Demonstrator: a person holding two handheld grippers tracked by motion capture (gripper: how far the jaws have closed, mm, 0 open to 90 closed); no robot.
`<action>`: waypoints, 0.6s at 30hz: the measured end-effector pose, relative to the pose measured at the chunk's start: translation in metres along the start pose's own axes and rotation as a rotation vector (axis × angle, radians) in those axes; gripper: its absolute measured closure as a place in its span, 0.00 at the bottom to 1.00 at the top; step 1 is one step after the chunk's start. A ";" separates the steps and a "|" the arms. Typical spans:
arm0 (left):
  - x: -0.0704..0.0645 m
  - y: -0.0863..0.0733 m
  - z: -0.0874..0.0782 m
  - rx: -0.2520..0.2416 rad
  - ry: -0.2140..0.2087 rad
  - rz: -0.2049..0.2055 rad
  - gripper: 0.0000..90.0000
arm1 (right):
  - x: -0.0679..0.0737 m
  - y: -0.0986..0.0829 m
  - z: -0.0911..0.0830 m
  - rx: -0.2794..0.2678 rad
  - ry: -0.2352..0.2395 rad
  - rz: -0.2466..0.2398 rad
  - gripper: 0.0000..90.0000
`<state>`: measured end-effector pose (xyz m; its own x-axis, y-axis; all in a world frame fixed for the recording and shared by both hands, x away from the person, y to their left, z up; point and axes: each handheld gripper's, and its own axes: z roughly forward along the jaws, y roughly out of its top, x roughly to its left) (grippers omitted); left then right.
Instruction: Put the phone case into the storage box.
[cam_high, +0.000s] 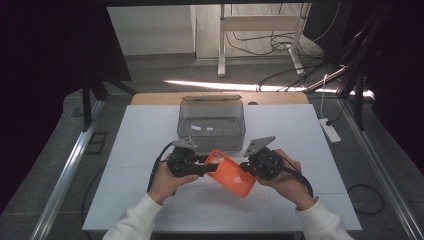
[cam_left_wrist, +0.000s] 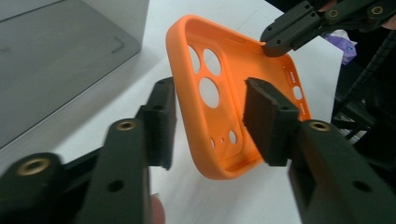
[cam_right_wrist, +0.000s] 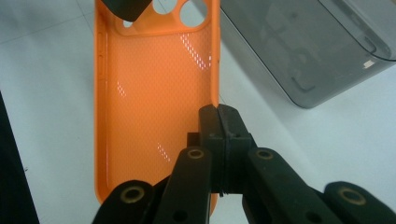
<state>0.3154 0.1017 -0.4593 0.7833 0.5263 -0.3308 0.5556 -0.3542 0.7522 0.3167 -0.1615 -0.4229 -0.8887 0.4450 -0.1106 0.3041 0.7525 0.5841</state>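
- The orange phone case (cam_high: 231, 172) hung just above the white surface (cam_high: 130, 145), at about 6 o'clock from the grey plastic box (cam_high: 211, 124), between the two grippers.
- It looked light, thin-walled and somewhat flexible, probably rubbery enough not to slip; a pinch on its raised side rim seemed the safest hold, since the flat back would likely bow.
- The right gripper (cam_right_wrist: 218, 109) was clenched on the case's long edge, its pads pressed together over the rim; in the left gripper view its tip met the rim at about 1 o'clock.
- The left gripper (cam_left_wrist: 210, 123) stood wide open around the camera-hole end of the case, one pad outside the back, the other inside the shell. Neither pad appeared to press on it yet.
- The weight therefore seemed to rest with the right gripper alone.
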 end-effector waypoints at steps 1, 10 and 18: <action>0.000 0.000 0.000 0.006 0.014 0.006 0.67 | 0.000 0.000 0.000 0.003 -0.003 0.000 1.00; 0.003 -0.002 -0.004 -0.015 0.025 -0.006 0.88 | 0.001 0.000 0.000 0.003 -0.001 -0.002 1.00; 0.001 -0.003 -0.007 -0.034 0.046 0.007 0.90 | 0.002 0.001 -0.001 -0.011 0.008 -0.005 1.00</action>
<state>0.3126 0.1087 -0.4576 0.7729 0.5591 -0.3000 0.5402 -0.3318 0.7734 0.3147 -0.1606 -0.4218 -0.8929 0.4375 -0.1066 0.2964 0.7493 0.5923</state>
